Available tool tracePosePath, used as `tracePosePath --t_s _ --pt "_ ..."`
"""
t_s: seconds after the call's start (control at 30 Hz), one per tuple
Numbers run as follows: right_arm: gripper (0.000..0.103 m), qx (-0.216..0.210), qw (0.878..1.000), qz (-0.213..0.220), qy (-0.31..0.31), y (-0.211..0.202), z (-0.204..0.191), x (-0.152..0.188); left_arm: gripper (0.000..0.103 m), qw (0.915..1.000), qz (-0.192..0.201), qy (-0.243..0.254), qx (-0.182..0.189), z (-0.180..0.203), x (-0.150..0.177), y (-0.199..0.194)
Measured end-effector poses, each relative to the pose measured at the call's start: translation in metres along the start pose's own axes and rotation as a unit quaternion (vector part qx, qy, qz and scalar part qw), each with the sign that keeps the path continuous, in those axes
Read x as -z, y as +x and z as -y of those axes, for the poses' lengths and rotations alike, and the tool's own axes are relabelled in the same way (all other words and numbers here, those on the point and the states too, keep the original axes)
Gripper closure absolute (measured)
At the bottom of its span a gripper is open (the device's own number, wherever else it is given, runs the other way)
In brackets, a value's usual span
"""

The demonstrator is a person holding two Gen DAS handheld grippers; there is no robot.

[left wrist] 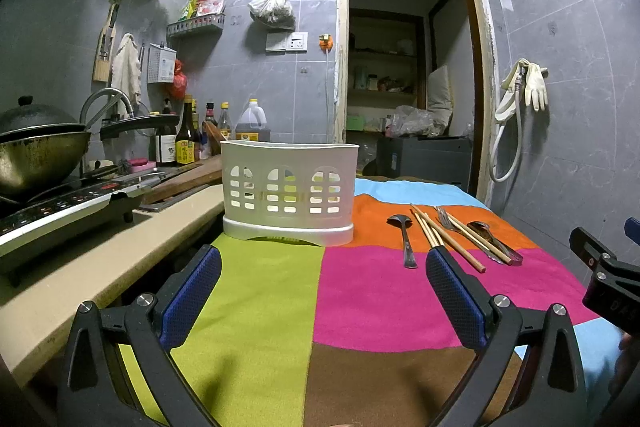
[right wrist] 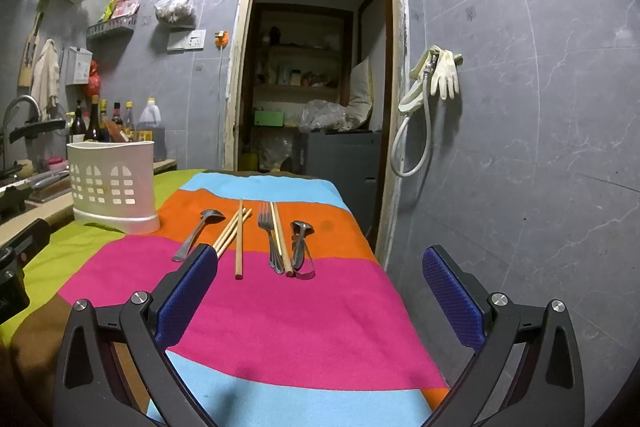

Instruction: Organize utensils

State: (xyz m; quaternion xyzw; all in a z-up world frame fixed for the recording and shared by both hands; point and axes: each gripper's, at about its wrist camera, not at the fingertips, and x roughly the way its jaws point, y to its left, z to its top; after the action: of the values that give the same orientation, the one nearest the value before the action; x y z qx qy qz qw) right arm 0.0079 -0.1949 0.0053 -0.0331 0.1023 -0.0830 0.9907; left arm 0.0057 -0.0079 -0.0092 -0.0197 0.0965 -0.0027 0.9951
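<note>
Left wrist: left gripper spread, empty, low over the cloth-covered desk. White caddy ahead looks empty.

Right wrist: right gripper spread, empty. Spoon, chopsticks, fork, second spoon all lie on the cloth. Nothing sorted yet; everything's left.

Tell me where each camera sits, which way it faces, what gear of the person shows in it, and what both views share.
Left wrist: on the left gripper, low over the cloth, facing the white basket; its open blue fingers frame the view, the right gripper at the right edge.
Right wrist: on the right gripper, facing the doorway, with spoons, chopsticks and a fork ahead; fingers open.
Shared: basket, utensils, cloth, doorway.
</note>
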Motion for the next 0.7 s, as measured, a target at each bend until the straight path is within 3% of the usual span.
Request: tracePosePath --t_s 0.7 --pt "0.000 -0.001 1.000 -0.001 -0.002 0.0001 0.0003 -0.0024 0.002 1.0000 0.000 -0.002 0.001 -0.0044 0.0015 0.0000"
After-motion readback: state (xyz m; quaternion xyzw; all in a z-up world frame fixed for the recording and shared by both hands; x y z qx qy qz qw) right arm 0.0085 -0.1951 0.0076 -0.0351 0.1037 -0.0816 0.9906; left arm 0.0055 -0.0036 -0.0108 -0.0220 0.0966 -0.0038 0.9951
